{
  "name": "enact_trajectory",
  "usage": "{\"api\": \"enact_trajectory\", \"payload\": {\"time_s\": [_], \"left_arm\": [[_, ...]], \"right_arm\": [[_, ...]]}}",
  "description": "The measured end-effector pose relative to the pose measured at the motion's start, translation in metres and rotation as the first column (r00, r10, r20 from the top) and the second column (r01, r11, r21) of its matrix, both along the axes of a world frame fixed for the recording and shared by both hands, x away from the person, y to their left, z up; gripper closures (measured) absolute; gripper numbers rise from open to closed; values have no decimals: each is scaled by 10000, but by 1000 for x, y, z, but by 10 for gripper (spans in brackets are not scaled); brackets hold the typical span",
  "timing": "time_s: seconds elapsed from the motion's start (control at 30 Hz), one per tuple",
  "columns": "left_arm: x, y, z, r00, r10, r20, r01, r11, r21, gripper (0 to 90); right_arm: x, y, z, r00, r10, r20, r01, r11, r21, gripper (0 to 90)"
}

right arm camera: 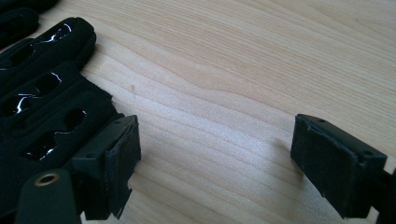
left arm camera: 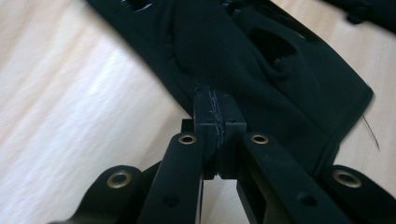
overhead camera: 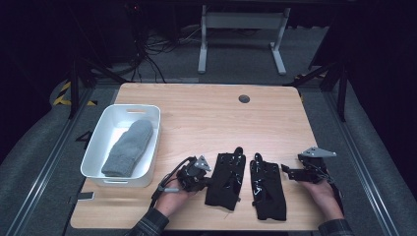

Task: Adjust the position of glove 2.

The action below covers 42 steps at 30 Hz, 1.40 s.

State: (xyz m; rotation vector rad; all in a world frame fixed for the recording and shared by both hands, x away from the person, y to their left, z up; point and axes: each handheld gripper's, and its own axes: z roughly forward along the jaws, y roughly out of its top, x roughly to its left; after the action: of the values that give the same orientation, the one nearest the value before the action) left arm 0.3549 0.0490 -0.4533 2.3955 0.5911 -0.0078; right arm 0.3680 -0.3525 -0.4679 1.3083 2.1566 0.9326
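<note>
At the table's (overhead camera: 206, 113) left, a white tub (overhead camera: 98, 152) holds one grey mitten (overhead camera: 129, 147). Just right of it, the left gripper (overhead camera: 209, 178) is clamped on the edge of a black glove (overhead camera: 226, 179) lying flat. A second black glove (overhead camera: 267, 187) lies beside it. The right gripper (overhead camera: 287, 173) rests near that one, jaws apart.

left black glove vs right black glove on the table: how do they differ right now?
The left black glove is pinched at its edge by the left gripper, whose jaws are shut on the fabric. The right black glove lies free beside the open right gripper. The left glove lies nearer the white bin, the right one farther away. Both are black, have cut-outs, and lie flat on the wooden table, fingers pointing away from the person.
</note>
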Motion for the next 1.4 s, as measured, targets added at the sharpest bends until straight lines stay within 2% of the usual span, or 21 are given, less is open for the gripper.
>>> {"api": "enact_trajectory", "payload": {"time_s": [0.13, 0.17, 0.2, 0.3, 0.4, 0.5, 0.63, 0.77, 0.87, 0.93, 0.97, 1.03, 1.1, 1.17, 1.23, 1.3, 1.33, 1.4], "left_arm": [[2, 0, 2, 9996, 181, 218, -178, 9998, -110, 834], [3, 2, 4, 9995, 280, 152, -277, 9994, -223, 811], [5, 5, 5, 9987, 482, 157, -475, 9978, -463, 787], [11, 9, 9, 9962, 853, 175, -838, 9938, -730, 658], [19, 9, 9, 9931, 1168, 123, -1150, 9886, -970, 586], [27, 3, 9, 9910, 1323, 207, -1294, 9858, -1066, 581], [31, -6, 3, 9902, 1395, 106, -1376, 9850, -1041, 582], [32, -13, -4, 9898, 1415, 142, -1400, 9871, -783, 598], [31, -16, -7, 9899, 1404, 202, -1390, 9885, -590, 647], [31, -17, -7, 9906, 1352, 202, -1338, 9892, -606, 713], [30, -17, -7, 9904, 1358, 253, -1341, 9892, -587, 745], [30, -18, -8, 9896, 1423, 191, -1408, 9879, -646, 795], [30, -17, -8, 9892, 1457, 167, -1442, 9870, -705, 827], [30, -17, -8, 9889, 1480, 155, -1466, 9866, -714, 842], [30, -17, -8, 9885, 1504, 152, -1489, 9860, -753, 849], [30, -18, -9, 9870, 1595, 197, -1574, 9843, -802, 854], [30, -17, -8, 9877, 1556, 133, -1542, 9852, -754, 855], [30, -17, -8, 9867, 1625, 90, -1612, 9837, -798, 858]], "right_arm": [[0, 0, 0, 10000, -7, -2, 7, 10000, 0, 165], [0, 0, 0, 10000, -4, -3, 4, 10000, 2, 163], [0, 0, 0, 10000, 4, -6, -4, 10000, -1, 161], [0, 0, 0, 10000, 29, -20, -29, 10000, -2, 159], [0, 0, 0, 10000, 30, -19, -30, 10000, -4, 159], [0, 0, 0, 10000, 29, -19, -29, 10000, -4, 159], [0, 0, 0, 10000, 27, -21, -27, 10000, -1, 159], [0, 0, 0, 10000, 31, -18, -31, 10000, -3, 159], [0, 0, 0, 10000, 31, -20, -31, 10000, -1, 161], [0, 0, 0, 10000, 49, -17, -49, 10000, 22, 172], [-1, 1, 0, 10000, 23, -15, -23, 10000, 29, 192], [-1, 1, 4, 9999, 43, -121, -44, 10000, -57, 343], [-4, 0, 10, 9998, 122, -141, -120, 9999, 113, 432], [-9, -1, 16, 9995, 308, -87, -305, 9990, 320, 561], [-16, -1, 22, 9975, 709, -77, -704, 9963, 493, 690], [-26, 0, 25, 9913, 1289, -255, -1268, 9893, 719, 807], [-29, 1, 25, 9890, 1455, -262, -1434, 9872, 700, 841], [-38, 4, 25, 9792, 1968, -502, -1924, 9780, 809, 897]]}}
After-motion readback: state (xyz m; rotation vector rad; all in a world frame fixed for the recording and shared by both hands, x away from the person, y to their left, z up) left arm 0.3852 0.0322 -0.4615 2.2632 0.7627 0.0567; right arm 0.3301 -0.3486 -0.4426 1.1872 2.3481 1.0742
